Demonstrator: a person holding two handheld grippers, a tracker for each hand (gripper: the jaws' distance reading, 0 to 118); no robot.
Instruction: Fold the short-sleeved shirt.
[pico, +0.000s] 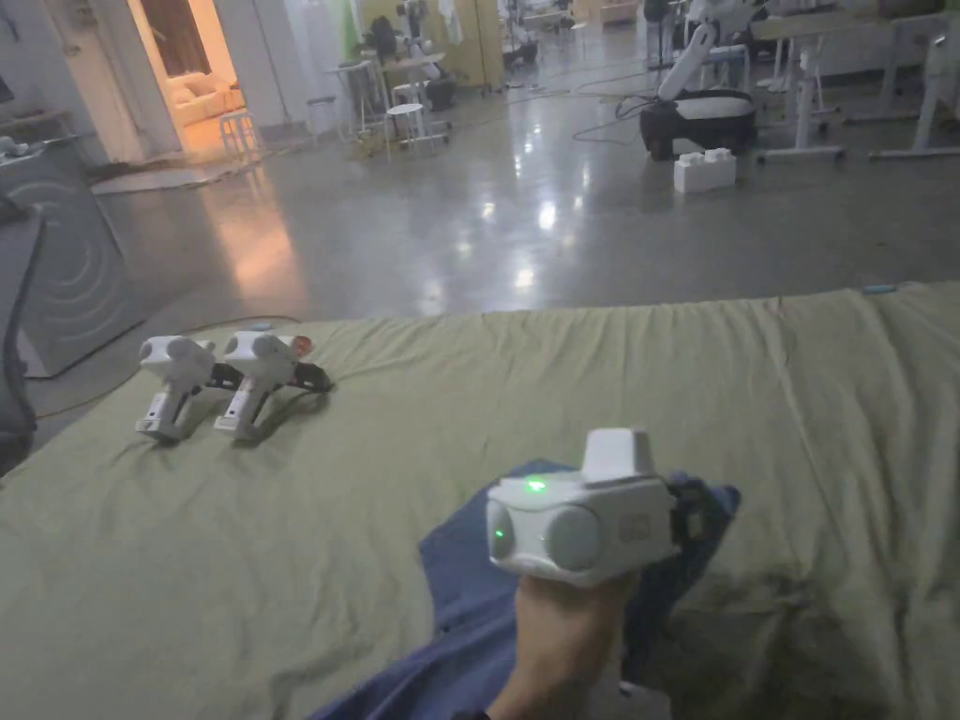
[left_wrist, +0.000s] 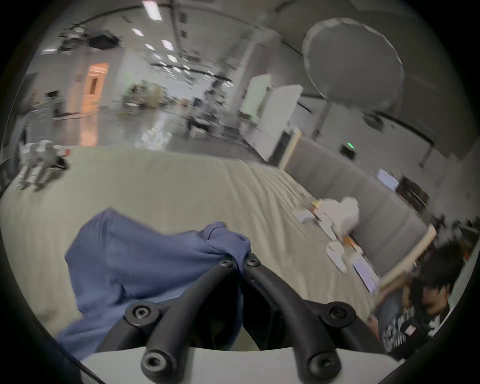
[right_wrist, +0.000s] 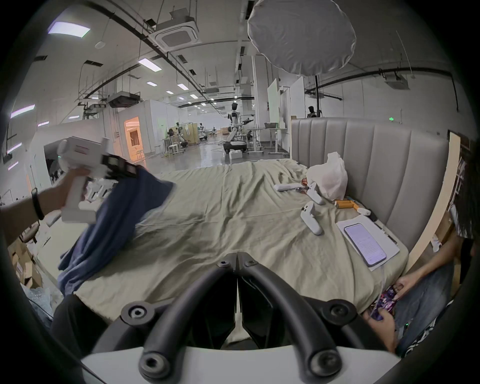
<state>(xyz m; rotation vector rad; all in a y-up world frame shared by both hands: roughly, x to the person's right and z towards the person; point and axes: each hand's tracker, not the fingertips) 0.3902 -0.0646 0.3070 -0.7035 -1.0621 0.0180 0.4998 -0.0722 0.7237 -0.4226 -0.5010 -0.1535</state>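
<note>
My left gripper (left_wrist: 240, 262) has its jaws pressed together on a bunched fold of the blue shirt (left_wrist: 145, 262). The cloth is pinched right at the tips. In the right gripper view the same left gripper (right_wrist: 130, 169) is lifted above the bed, my hand (right_wrist: 70, 181) around its white handle, and the shirt (right_wrist: 114, 223) hangs down from it toward the near edge of the bed. From my head the gripper body (pico: 586, 520) sits over the shirt (pico: 469, 600), which drapes across the green sheet (pico: 609, 394).

My right gripper (right_wrist: 237, 261) has its jaws brought together with nothing between them, low over the near edge of the bed, well apart from the shirt.

Outward across the bed: two spare grippers (pico: 225, 380) lie side by side at its far left corner. Toward the grey headboard (right_wrist: 363, 156) lie a white plastic bag (right_wrist: 330, 176), more white handles (right_wrist: 311, 218) and a phone (right_wrist: 363, 244) on paper. Another person (right_wrist: 428, 285) sits beside the bed near the headboard.
</note>
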